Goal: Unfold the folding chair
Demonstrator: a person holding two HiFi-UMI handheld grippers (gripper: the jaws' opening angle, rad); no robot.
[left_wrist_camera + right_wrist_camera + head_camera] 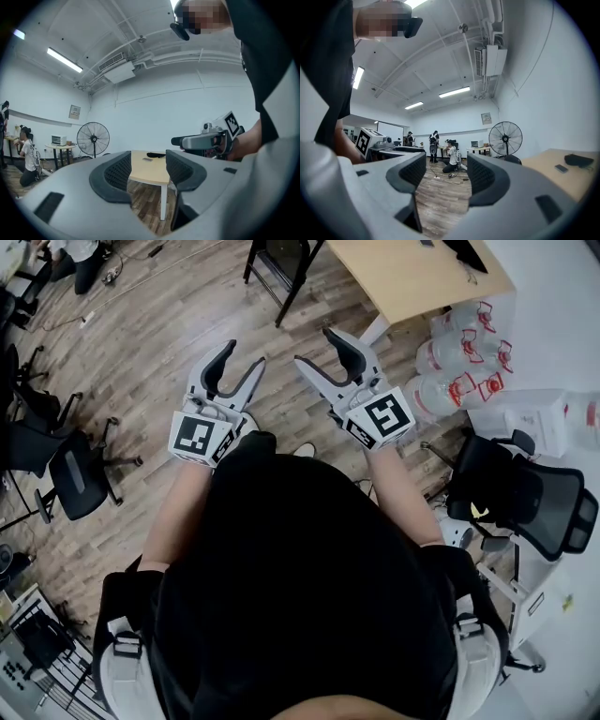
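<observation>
Chair: a black metal-framed folding chair (281,254) is seen at the far edge of the head view, standing on the floor just beside the table's left corner. Only its lower frame is shown, so whether it is folded cannot be told.
Left gripper: the grey two-jaw left gripper (244,357) is held level ahead of the body, well apart from the chair. Its dark-padded jaws are set narrowly apart and nothing is gripped (only a table leg and floor are seen through the gap).
Right gripper: the grey two-jaw right gripper (314,348) is held level just beside the left one. Its jaws are likewise a little apart, with bare floor seen between them and nothing held.
Table: a light wooden table (412,277) is placed at the far right.
Floor: a brown wood-plank floor (159,343) is spread under everything.
Right side: clear plastic water jugs with red handles (464,357) are grouped near the table, and a black mesh office chair (525,493) is parked nearer.
Left side: a black swivel chair (75,479) is stood near the left.
Background: a black pedestal fan (93,138) is seen against the white wall.
</observation>
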